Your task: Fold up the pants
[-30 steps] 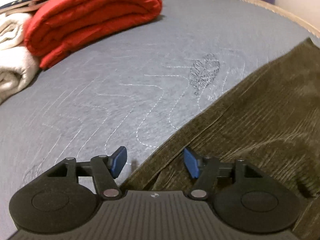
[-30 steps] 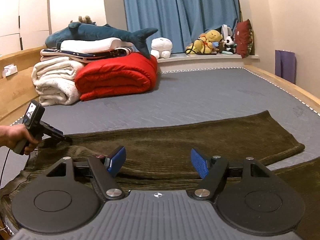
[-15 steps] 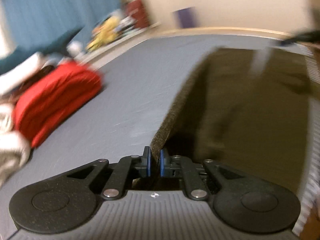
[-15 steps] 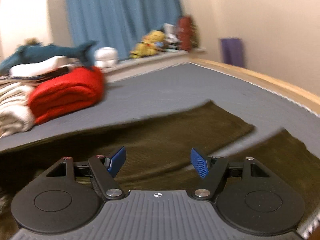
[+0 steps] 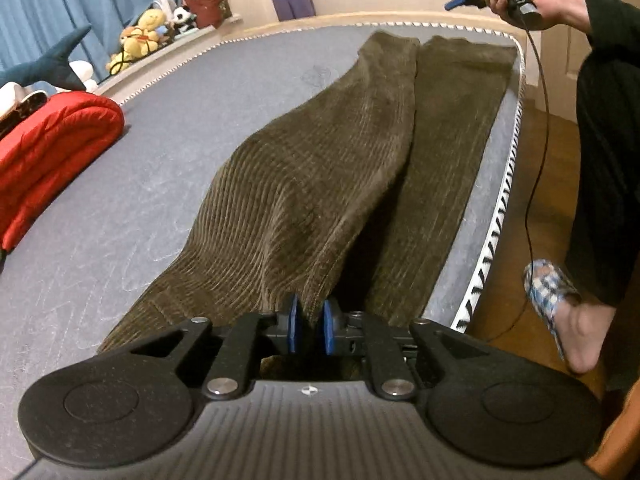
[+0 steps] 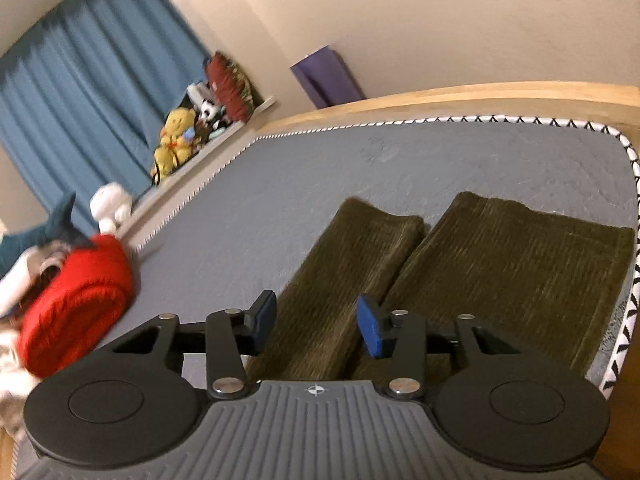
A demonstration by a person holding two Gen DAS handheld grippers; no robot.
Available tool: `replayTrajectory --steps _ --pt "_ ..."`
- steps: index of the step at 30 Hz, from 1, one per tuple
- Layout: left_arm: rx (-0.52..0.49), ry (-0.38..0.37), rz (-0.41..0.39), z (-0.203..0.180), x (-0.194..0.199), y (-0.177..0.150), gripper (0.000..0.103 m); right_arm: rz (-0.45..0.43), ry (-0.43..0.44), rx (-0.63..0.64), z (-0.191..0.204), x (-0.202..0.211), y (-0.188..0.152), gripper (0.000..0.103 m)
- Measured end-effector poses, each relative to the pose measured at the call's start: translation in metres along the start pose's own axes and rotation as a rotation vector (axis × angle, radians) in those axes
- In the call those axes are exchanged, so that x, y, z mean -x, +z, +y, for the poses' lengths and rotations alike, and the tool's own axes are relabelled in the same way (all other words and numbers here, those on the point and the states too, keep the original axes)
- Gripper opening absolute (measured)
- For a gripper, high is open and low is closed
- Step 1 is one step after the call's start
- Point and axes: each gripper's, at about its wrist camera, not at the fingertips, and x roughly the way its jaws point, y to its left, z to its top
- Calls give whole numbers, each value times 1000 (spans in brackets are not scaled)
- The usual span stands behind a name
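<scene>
The pants (image 5: 320,184) were pinched at the waist by the clenched left gripper (image 5: 308,328), lengthwise fold judged underway; right gripper (image 6: 316,324), released above the hems, seemingly needed there next.

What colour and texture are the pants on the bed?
Dark olive-brown, ribbed corduroy pants; clearest in the left wrist view.

The pants (image 5: 320,184) vanish at 6 o'clock behind the left gripper (image 5: 308,330), hiding the pinched edge. In the right wrist view the red blanket (image 6: 76,304) at 9 o'clock is smeared (motion blur), and the plush toys (image 6: 174,144) lack detail.
</scene>
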Motion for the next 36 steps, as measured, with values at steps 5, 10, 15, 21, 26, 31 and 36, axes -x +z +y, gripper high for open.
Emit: replayTrajectory --steps 5,10,15,21,26,31,36 --pt "90 -25 -119 8 19 2 33 14 -51 -146 -36 -26 20 38" --pt "396 41 -266 70 37 4 39 150 -12 -275 -74 -87 19 38" --pt "491 146 -215 97 19 -3 39 218 60 -352 -89 -133 10 39" --pt "465 158 -173 97 -1 1 39 256 96 -291 -76 -168 8 39" --pt "420 62 -198 83 -8 11 39 232 49 -247 -71 -177 13 30" --pt "297 -97 -207 41 -28 32 41 198 1 -216 -68 -175 18 10" --pt "167 -197 -162 -14 -64 63 58 128 51 -217 -68 -151 33 3"
